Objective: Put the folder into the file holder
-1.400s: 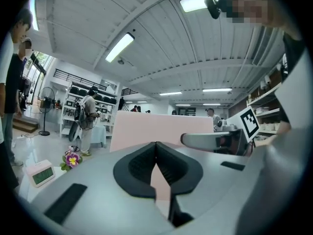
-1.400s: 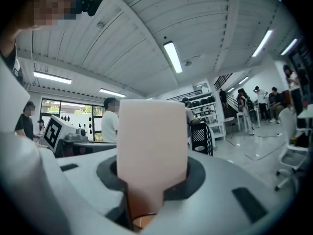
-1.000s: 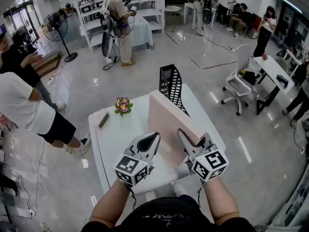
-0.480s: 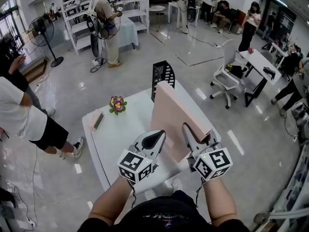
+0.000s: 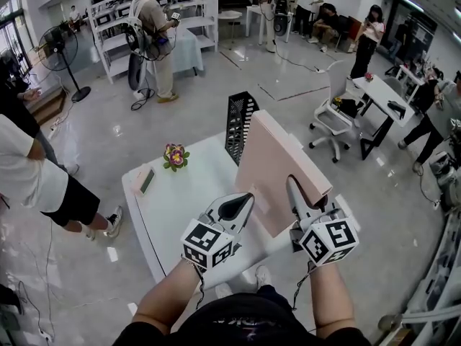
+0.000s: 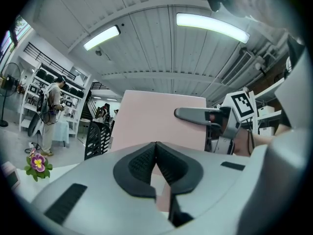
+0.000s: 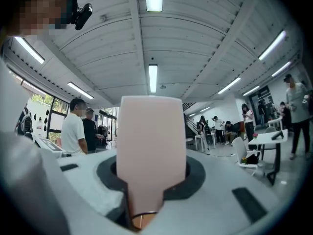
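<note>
Higher than before, the folder hangs tilted in the right claw; left claw is closed, empty. Line its edge over the holder first.

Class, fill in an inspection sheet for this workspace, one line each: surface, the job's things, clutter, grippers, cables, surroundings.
Surface: white table, mostly bare.
Job's things: pink folder raised on edge, tilted; black mesh file holder upright at the table's far edge, behind the folder.
Clutter: flower pot; flat green item, too small to identify.
Grippers: right gripper jaws clamp the folder's near end; left gripper jaws shut, empty, beside the folder.
Cables: floor cable near the shelving.
Surroundings: pedestal fan, office chair, several people standing around.
</note>
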`<state>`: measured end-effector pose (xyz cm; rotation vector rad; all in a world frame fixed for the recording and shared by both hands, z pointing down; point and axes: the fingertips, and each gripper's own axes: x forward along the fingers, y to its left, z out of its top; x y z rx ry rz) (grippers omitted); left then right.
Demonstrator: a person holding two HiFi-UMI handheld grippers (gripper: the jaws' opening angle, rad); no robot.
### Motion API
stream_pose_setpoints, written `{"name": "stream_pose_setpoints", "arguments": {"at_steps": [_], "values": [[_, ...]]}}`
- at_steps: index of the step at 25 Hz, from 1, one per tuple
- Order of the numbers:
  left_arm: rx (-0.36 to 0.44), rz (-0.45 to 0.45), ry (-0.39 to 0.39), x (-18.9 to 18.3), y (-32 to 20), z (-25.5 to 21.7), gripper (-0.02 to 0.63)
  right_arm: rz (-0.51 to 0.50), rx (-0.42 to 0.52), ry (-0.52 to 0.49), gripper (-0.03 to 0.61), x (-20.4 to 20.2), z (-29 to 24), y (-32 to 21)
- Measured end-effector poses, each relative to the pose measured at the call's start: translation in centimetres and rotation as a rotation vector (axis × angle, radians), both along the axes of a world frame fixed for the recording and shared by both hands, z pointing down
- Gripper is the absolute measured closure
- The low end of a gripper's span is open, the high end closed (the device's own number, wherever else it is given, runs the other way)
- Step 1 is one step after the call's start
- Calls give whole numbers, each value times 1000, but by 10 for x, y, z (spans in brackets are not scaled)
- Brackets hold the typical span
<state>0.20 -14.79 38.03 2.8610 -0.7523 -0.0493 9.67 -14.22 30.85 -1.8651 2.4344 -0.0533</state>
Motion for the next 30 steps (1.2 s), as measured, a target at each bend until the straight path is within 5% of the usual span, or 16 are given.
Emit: {"name": "stream_pose_setpoints", "arguments": {"at_steps": [13,30], "values": [[3,29,2,9,-2,-2,612,88,79,56,442,23,-41,-15],[11,-31,-23,41,-59,3,612,60,108,39,442,55,-47,-131]]}}
